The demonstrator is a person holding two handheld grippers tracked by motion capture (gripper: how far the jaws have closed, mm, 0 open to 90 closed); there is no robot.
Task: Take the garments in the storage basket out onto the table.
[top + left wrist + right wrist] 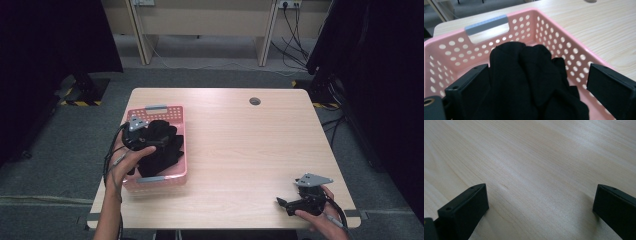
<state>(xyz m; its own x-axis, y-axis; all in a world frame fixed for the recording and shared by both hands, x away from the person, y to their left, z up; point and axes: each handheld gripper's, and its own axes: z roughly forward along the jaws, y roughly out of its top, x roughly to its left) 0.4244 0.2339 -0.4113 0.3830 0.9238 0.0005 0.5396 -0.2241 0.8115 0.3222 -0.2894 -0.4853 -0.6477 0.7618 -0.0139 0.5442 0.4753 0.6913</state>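
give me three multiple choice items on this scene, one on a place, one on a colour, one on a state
1. Where does the black cloth lie?
A. inside the basket
B. on the bare table by the right gripper
C. on the floor

2. What colour is the basket?
A. blue
B. pink
C. green

3. How do the jaws of the left gripper stand?
A. shut tight on the basket's grey handle
B. spread apart, one on each side of the cloth
C. shut on nothing above the bare table

Key: 1 A, the high view shows the cloth heaped within the basket's walls. 2 B, its perforated walls are pink with grey handles. 3 B, the left gripper view shows the two jaws wide apart with the cloth between them.
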